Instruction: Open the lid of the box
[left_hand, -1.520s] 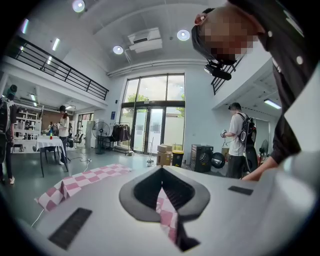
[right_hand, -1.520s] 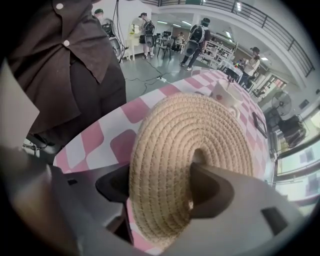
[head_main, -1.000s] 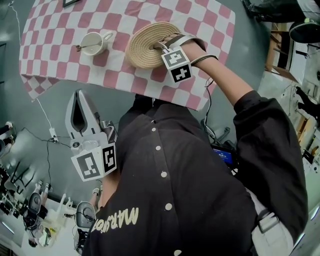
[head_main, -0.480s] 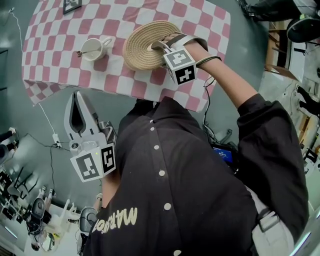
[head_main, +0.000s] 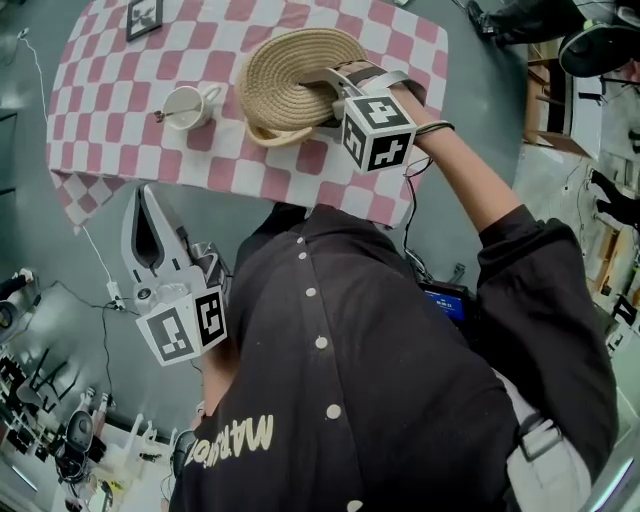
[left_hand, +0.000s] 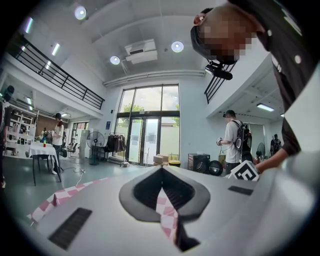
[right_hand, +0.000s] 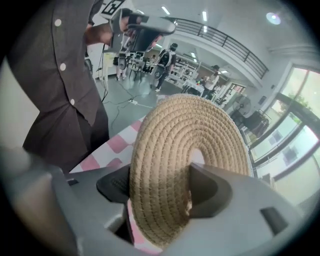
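The round woven straw lid (head_main: 285, 70) stands tilted on edge above the checked table, its coiled face (right_hand: 185, 140) filling the right gripper view. My right gripper (head_main: 320, 88) is shut on the lid's near rim, one pad on each face (right_hand: 161, 192). A strip of woven rim (head_main: 278, 135), seemingly the box, shows just under the lid; its inside is hidden. My left gripper (head_main: 147, 205) hangs off the table's near edge over the floor, jaws together with nothing between them (left_hand: 161, 175).
A white cup (head_main: 186, 104) with a spoon stands left of the lid on the pink-and-white cloth (head_main: 110, 130). A framed marker card (head_main: 146, 15) lies at the far left corner. The cloth's edge drapes toward me. Cables run over the grey floor (head_main: 100, 290).
The lid lay flat a second ago; now my right gripper has raised its near rim, tipping it up on edge. The left gripper hangs as before.
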